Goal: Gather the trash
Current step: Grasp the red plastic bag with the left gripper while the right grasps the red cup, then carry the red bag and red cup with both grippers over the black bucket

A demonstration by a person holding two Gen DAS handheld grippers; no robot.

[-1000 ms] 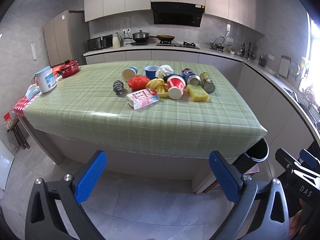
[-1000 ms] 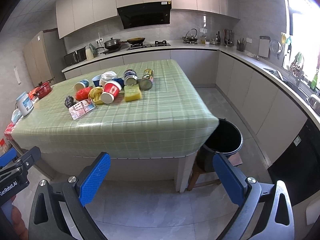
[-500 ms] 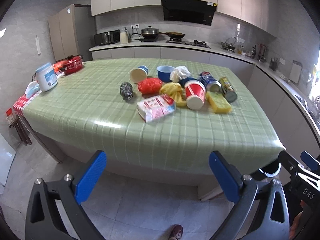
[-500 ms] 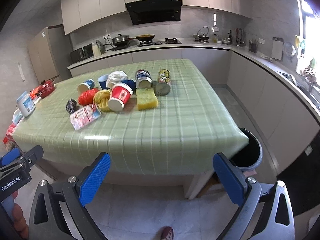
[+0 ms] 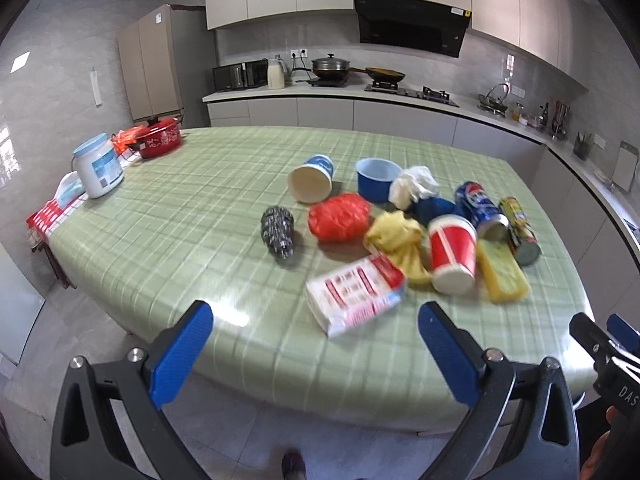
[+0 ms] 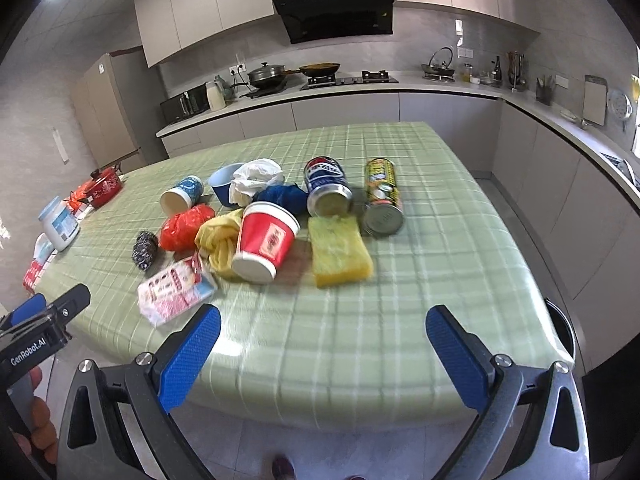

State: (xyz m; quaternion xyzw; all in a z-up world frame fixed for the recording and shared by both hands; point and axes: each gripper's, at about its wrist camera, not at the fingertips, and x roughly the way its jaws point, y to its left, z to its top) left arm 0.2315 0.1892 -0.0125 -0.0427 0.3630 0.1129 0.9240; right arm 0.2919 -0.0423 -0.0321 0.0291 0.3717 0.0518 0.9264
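While I hold both claws spread wide and empty short of the green checked surface [image 6: 420, 280], my left claw [image 5: 316, 354] faces the pink packet [image 5: 354, 294] and my right claw [image 6: 322, 362] faces the yellow sponge [image 6: 340, 250]. Trash clusters mid-surface: red cup [image 6: 266, 242], two cans, what seems a bin [image 6: 560, 328] at the right corner.

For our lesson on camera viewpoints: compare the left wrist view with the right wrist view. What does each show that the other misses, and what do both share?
Only the left wrist view shows the right gripper at its right edge.

Only the right wrist view shows the rim of the black round bin past the table's right corner, and the left gripper at its left edge.

Both show the green checked table, the red paper cup on its side, the yellow sponge, the pink-and-white packet and two drink cans. Both grippers are open and empty.
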